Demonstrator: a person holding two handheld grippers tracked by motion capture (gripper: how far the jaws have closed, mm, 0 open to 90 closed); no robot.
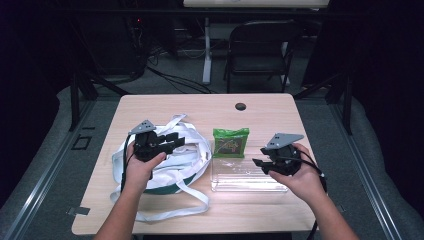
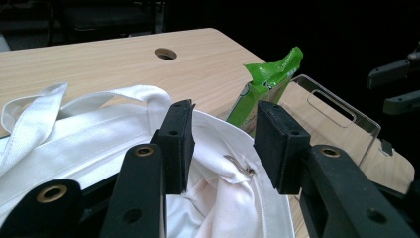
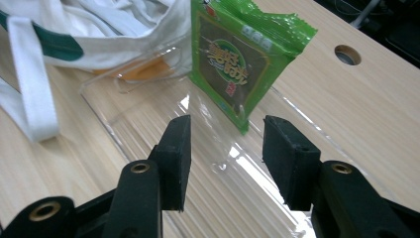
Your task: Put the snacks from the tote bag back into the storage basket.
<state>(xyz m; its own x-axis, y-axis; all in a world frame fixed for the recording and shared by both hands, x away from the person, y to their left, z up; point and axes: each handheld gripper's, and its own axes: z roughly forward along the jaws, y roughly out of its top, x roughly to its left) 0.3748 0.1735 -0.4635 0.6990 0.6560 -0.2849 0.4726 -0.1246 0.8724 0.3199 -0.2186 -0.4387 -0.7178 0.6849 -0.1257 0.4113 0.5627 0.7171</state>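
Tools gape empty: left tool [image 2: 223, 148] over bag [image 2: 99, 144], right tool [image 3: 228, 158] facing packet [image 3: 237, 59].

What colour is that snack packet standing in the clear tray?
Bright green, with a dark panel bearing yellow lettering. The snack packet shows best in the right gripper view.

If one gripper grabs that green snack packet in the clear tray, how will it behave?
The green snack packet looks like thin, glossy film, so it will probably crumple and may slip. It stands propped at the far end of the clear tray, so a nudge would likely topple it. It is probably light.
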